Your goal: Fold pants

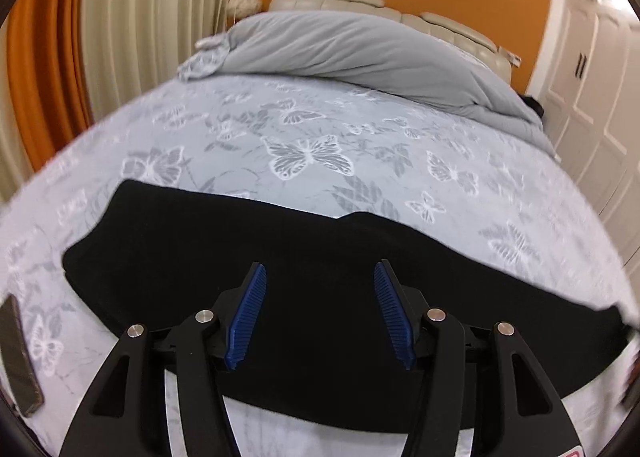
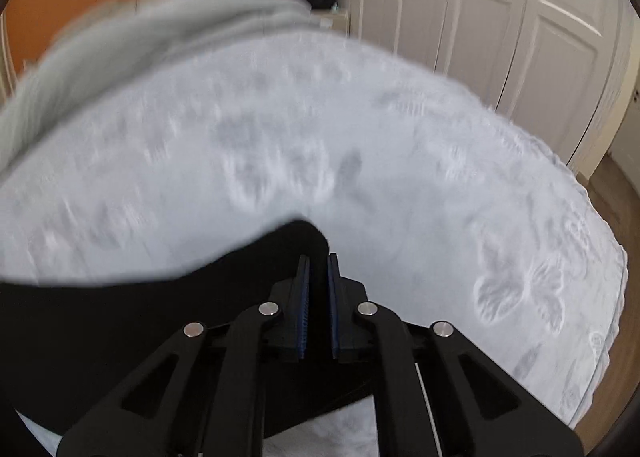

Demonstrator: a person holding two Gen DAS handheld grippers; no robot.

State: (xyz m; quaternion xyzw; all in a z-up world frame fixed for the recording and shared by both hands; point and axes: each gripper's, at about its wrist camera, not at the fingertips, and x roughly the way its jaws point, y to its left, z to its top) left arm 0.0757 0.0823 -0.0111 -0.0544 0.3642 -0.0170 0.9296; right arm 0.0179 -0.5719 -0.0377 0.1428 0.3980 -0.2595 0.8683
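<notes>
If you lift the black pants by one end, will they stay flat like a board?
Probably not. The black pants lie limp and flat against the bed, so they would likely droop. They look like soft cloth, probably light. The right tool seems nearly closed on one end, which curls up there.

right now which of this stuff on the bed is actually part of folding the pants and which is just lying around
Part of the job:
- black pants, spread flat on the butterfly bedsheet
- left gripper, open above the pants
- right gripper, shut on the pants' end

Just lying about:
- grey duvet, bunched by the headboard
- dark phone, at the bed's left edge
</notes>
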